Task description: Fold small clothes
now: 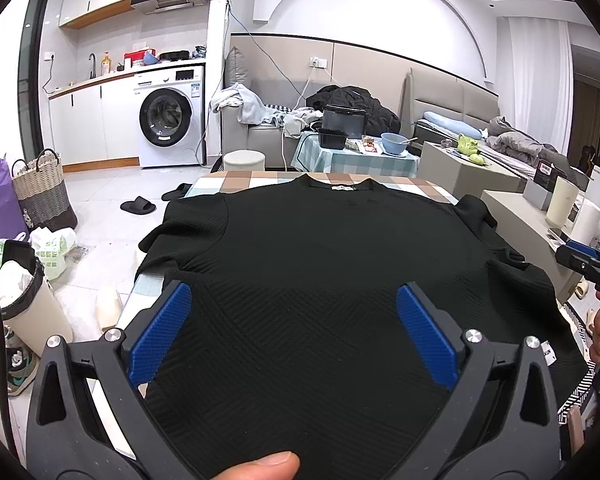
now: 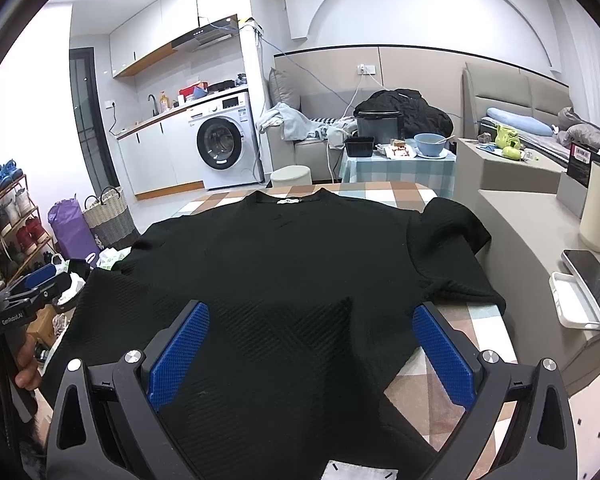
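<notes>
- A thumb (image 1: 278, 465) is pressing in at the very bottom of the left wrist view, nearest the lens; judging by its place, it belongs to the hand carrying that tool.
- The left gripper (image 1: 293, 303) is standing wide open over the near hem of the black top (image 1: 320, 264), its blue pads (image 1: 162, 334) spread far apart and gripping nothing; the spread looks meant to take in a broad bite of cloth.
- The right gripper (image 2: 311, 322) is likewise gaping, empty, hovering over the top's near right part, where the hem is meeting the checked bench (image 2: 472, 344).
- The top is lying spread flat, neck and label (image 2: 290, 201) pointing away, both short sleeves splayed out to the sides. Laid open like this it is probably waiting for a first fold, which does not appear begun.
- The right sleeve (image 2: 454, 226) is bunching a little at the bench's edge, so it may need smoothing before folding inward.
- Each gripper is showing at the edge of the other's view, the two working side by side along the hem.
- A phone (image 2: 592, 292) is resting on the grey side counter, well apart from the cloth.
</notes>
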The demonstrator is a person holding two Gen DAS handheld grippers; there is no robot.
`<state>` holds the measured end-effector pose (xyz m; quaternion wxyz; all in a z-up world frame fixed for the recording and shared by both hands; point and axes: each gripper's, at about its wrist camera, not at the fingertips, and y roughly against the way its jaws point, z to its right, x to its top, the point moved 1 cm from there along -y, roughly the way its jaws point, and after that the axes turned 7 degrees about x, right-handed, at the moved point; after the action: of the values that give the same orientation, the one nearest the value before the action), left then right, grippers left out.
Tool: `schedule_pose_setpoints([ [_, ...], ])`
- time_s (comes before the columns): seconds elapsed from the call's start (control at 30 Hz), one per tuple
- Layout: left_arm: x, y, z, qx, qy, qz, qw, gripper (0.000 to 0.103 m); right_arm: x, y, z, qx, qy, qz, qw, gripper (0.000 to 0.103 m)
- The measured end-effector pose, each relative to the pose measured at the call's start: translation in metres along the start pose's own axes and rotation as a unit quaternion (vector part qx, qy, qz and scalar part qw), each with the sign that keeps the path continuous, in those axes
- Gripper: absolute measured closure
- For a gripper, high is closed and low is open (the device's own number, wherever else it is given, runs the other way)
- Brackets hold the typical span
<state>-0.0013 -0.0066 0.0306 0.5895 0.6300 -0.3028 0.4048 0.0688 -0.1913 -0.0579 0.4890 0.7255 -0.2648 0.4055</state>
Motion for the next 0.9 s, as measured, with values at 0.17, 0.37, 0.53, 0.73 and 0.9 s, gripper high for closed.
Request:
schedule_pose_setpoints([
  [0.17,0.001,0.002,0.002,-0.003,-0.001,0.000,1.0000,0.001,0.000,0.002,-0.001,-0.004,0.001,0.001,1.000,0.000],
  [0.37,0.003,0.011,0.002,-0.002,0.007,0.003,1.0000,0.001,0.002,0.003,-0.004,-0.009,0.007,-0.007,1.000,0.000],
  [0.53,0.006,0.018,-0.005,-0.005,0.012,0.015,0.9998,0.001,0.003,0.006,0.000,-0.013,-0.005,-0.001,1.000,0.000],
  [0.73,0.006,0.013,-0.009,0.003,0.019,0.003,0.9998,0.001,0.007,0.013,0.007,-0.025,-0.017,0.018,0.999,0.000],
  [0.9,0.006,-0.002,-0.013,0.007,0.019,-0.009,0.9997,0.001,0.008,0.013,0.016,-0.015,-0.037,0.027,0.999,0.000],
])
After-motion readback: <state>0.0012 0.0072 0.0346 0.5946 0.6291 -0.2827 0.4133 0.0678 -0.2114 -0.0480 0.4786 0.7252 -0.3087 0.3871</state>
